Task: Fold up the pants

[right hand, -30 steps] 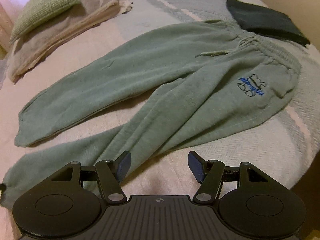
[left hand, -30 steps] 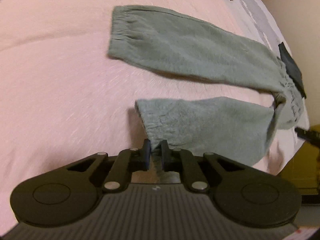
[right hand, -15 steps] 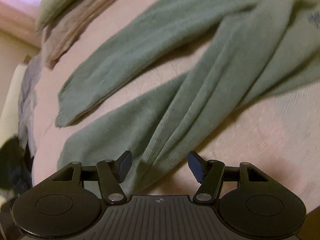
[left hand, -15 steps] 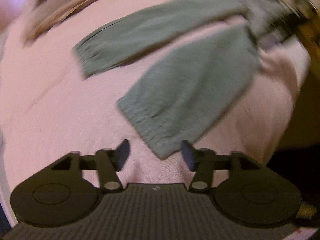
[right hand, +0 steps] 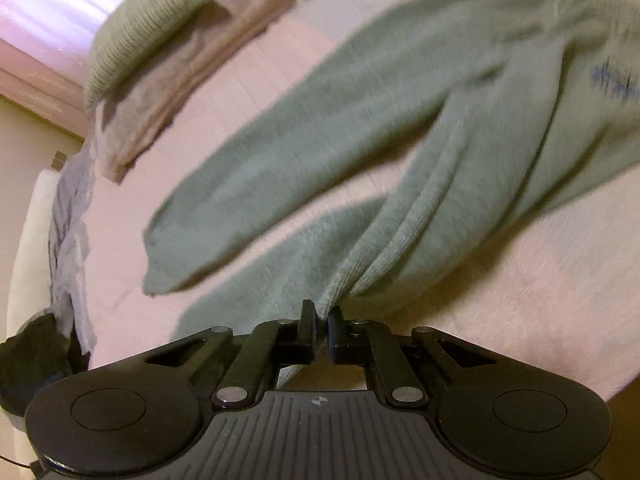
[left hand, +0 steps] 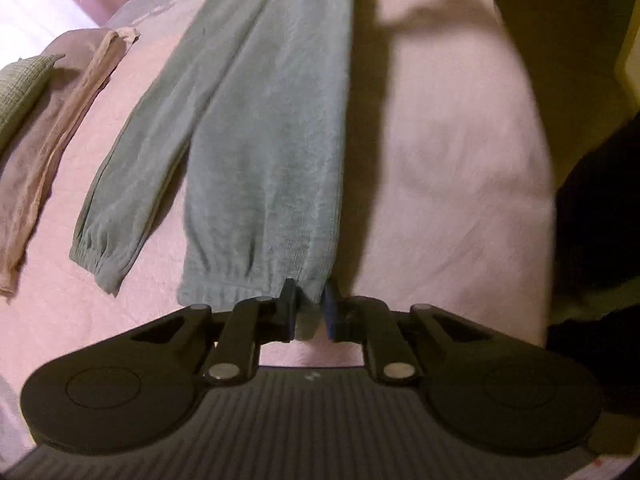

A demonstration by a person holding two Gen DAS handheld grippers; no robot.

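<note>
We held the green pants (left hand: pixel 264 128) on the pink bed (left hand: pixel 440 160), left gripper (left hand: pixel 310 312) pinching the near cuff, right gripper (right hand: pixel 322 330) clamping a thin edge fold, which could slip if tugged.

Left gripper (left hand: pixel 310 307), open half a second ago, now pinches the near cuff (left hand: pixel 256 284); right gripper (right hand: pixel 322 330) now clamps the sweatpants (right hand: pixel 400 152) leg fold.

pants (left hand: pixel 264 128) waistband cut off at top edge, left wrist view | pants (right hand: pixel 400 128) motion-blurred, right wrist view | blue print (right hand: pixel 612 80) smeared, unreadable | fabric pinched inside jaws hidden, both views | dark mass (left hand: pixel 596 216) at right edge unidentifiable | pillow (left hand: pixel 16 92) cropped at left edge
</note>
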